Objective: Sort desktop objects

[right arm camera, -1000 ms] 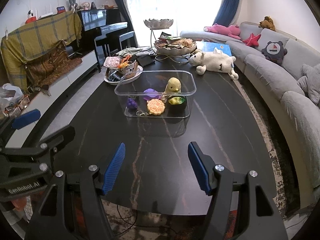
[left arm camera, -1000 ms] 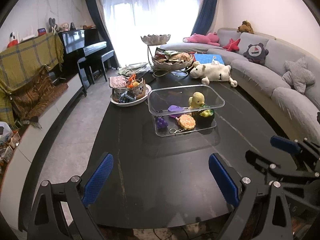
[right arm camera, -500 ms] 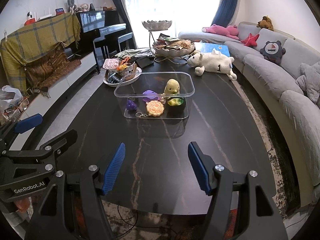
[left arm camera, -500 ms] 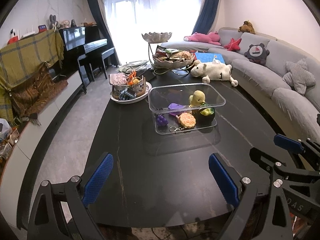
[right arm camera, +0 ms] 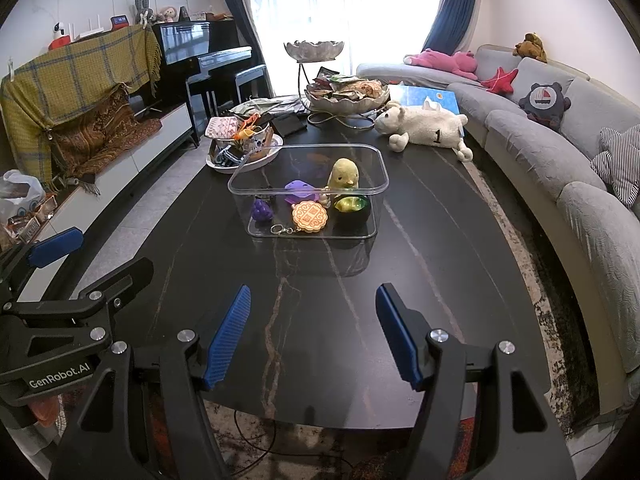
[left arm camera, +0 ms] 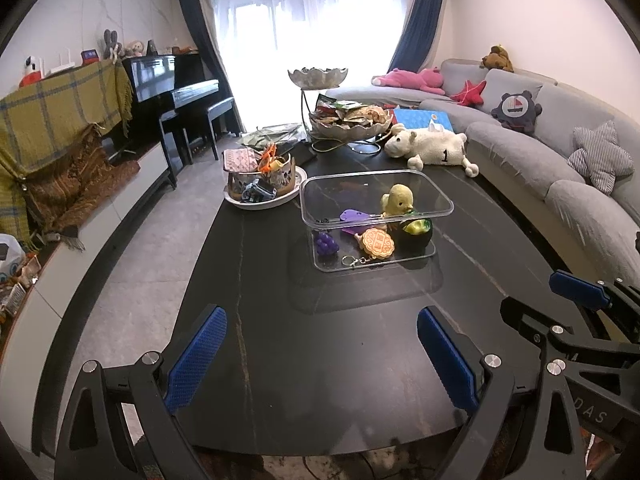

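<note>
Toy-filled clear box beyond both gaping claws

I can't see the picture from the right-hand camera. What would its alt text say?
A clear box sits mid-way down a dark table, holding a yellow chick, an orange keychain, purple grapes and a dark bowl. The right gripper is open and empty in front; the left gripper shows at left.

Light: daylight via window at 12 o'clock, blown out.
Glare: sheen on table.
Edges: fisheye bend, dark corners.
Focus: sharp.
</note>
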`<state>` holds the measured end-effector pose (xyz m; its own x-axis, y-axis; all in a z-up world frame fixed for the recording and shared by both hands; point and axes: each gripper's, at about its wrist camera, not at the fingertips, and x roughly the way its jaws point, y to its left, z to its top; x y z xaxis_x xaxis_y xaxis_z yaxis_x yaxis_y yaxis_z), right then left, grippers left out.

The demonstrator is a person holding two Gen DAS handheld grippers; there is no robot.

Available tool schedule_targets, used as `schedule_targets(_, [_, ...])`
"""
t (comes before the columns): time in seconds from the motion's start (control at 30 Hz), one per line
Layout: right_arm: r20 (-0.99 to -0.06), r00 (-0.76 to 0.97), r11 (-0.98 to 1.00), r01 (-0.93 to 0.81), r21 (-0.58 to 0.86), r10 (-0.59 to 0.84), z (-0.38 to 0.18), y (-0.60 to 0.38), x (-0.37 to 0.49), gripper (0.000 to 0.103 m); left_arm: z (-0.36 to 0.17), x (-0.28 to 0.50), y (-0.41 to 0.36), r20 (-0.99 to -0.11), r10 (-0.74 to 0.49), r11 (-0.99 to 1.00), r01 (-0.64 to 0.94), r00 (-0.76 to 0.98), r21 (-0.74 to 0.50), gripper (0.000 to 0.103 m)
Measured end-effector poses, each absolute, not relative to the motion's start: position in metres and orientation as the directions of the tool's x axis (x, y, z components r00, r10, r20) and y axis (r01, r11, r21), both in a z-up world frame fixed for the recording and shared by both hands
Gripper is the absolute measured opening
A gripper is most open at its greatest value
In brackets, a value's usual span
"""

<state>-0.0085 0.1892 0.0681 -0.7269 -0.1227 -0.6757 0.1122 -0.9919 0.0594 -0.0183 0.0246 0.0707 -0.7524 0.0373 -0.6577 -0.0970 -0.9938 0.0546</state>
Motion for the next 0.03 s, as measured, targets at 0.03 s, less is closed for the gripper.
schedule_targets(0.03, [-0.676, -0.726, -0.992, 0.112, 0.060, -0.123, 0.0680, 0.1895, -0.0086, 0.063, 0.0706, -0.0185, 0.0244, -0.659, 0.038, -0.994, -0.097, -0.751, 0.053, 0.095])
